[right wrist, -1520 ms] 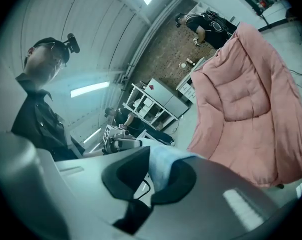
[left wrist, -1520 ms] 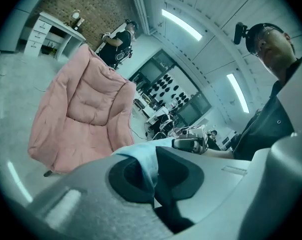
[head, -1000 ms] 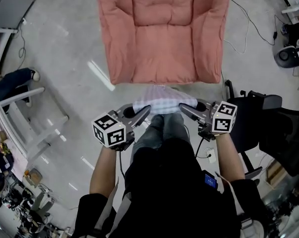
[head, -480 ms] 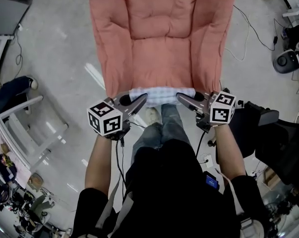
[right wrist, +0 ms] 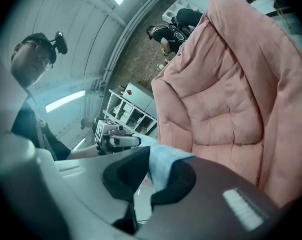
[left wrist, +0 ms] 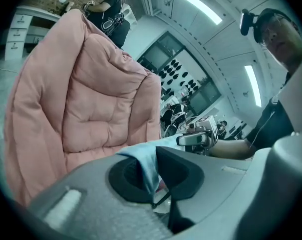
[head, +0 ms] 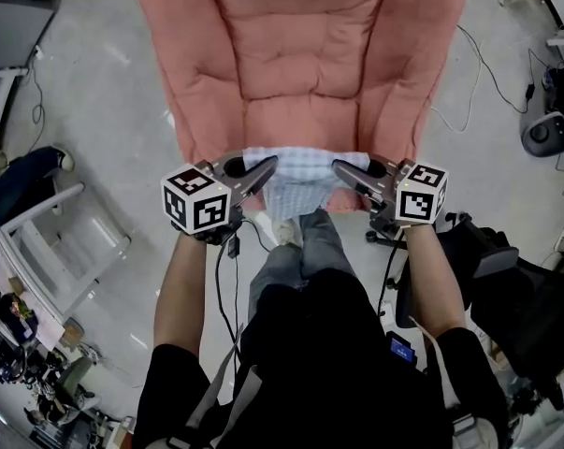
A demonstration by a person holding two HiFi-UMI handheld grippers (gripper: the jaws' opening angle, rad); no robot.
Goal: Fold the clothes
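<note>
- Head view first: find the pale blue-and-white checked cloth garment [head: 303,181] hanging in the air just in front of the seat edge of the big pink padded armchair [head: 300,64], stretched sideways as a band, with the lower part drooping toward the person's legs [head: 305,251].
- Held at its two upper corners: left gripper [head: 266,166] closed tight on the left corner, right gripper [head: 341,167] closed tight on the right one, with cloth pinched between the black pads [left wrist: 183,169] in both gripper views.
- Probably the carrying step, before laying flat on the seat cushion [head: 300,124].
- Hold both corners at equal height and lightly taut, for a straight top edge.
- Bring down the drooping part first, then lay the rest over the seat without wrinkles.
- Avoid pulling apart too hard: only a small bite of cloth in each grip, easy to lose.
</note>
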